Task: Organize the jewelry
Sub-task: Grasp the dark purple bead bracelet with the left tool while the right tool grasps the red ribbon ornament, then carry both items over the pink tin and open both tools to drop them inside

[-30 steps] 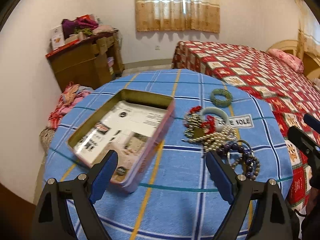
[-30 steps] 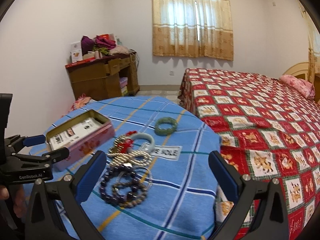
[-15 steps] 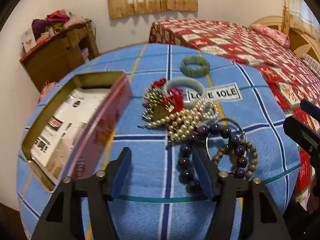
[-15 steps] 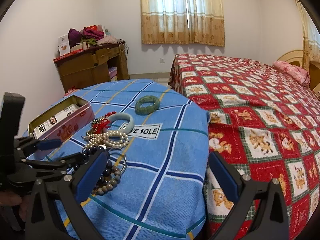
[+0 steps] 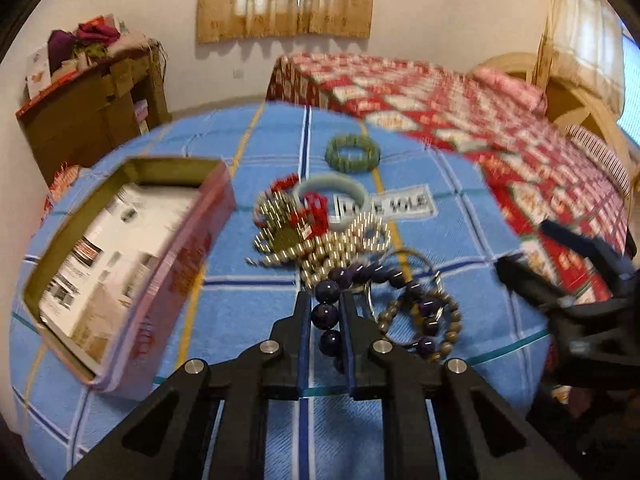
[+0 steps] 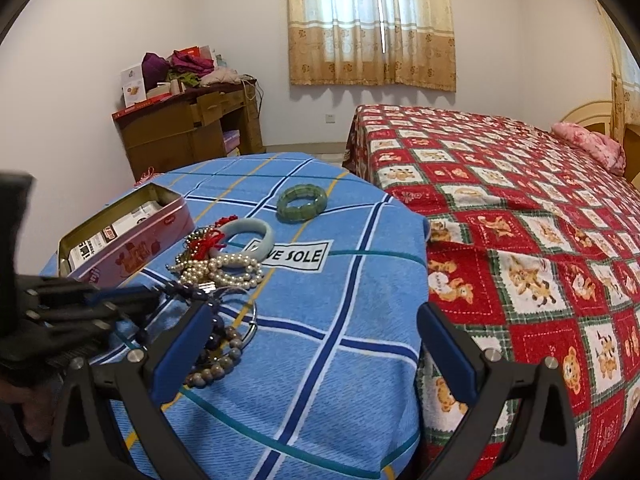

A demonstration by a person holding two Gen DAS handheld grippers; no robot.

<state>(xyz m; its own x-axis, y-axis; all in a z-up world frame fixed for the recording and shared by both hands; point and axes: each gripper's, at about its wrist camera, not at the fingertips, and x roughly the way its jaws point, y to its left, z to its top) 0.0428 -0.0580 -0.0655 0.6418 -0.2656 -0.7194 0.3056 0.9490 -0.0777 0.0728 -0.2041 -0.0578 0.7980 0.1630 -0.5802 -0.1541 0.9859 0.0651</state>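
Note:
My left gripper is shut on a dark purple bead bracelet at the near edge of a jewelry pile on the blue checked cloth. The pile holds a pearl strand, a brown bead bracelet, a pale jade bangle and red cord. A green bead bracelet lies apart, farther back. An open pink tin sits to the left. My right gripper is open and empty, hovering above the table's near right part; the left gripper shows at its left.
The round table ends close on the right, where a bed with a red patterned cover stands. A wooden desk with clutter stands by the far wall. A "LOVE SOLE" label is on the cloth.
My left gripper moved forward to the pile and closed from open onto the purple bead bracelet. My right gripper stayed open and shifted slightly.

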